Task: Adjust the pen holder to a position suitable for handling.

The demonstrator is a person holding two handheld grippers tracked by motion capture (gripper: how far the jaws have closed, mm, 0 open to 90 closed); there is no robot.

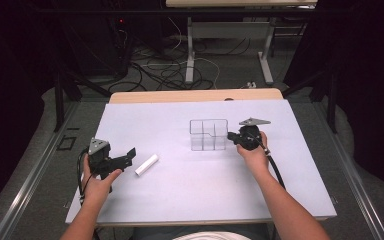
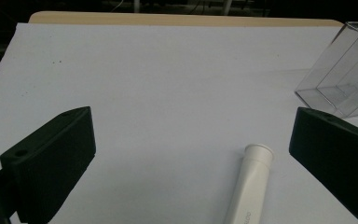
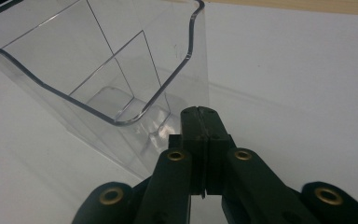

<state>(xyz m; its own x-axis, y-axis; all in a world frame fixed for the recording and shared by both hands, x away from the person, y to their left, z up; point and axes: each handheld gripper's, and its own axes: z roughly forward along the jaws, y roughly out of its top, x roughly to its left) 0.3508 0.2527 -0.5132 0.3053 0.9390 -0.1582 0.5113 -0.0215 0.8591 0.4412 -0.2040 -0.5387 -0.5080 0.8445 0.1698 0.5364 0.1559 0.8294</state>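
Observation:
A clear plastic organizer point(image 1: 208, 134) with several compartments stands on the white sheet point(image 1: 180, 195), right of centre. My right gripper point(image 1: 231, 136) is shut, its tips against the organizer's right side. In the right gripper view the jaws point(image 3: 199, 122) are pressed together at the organizer's point(image 3: 98, 79) near corner, with nothing between them. A white tube point(image 1: 146, 164) lies on the sheet at the left. My left gripper point(image 1: 128, 159) is open just left of it. In the left gripper view the tube point(image 2: 251, 186) lies between the wide-open jaws point(image 2: 191, 156), nearer the right one, and the organizer point(image 2: 345, 74) stands far right.
The sheet covers a wooden table whose far edge point(image 1: 195, 95) shows bare. Beyond it are a floor with cables point(image 1: 165, 70) and the legs of another table point(image 1: 190, 55). Dark curtains stand at both sides.

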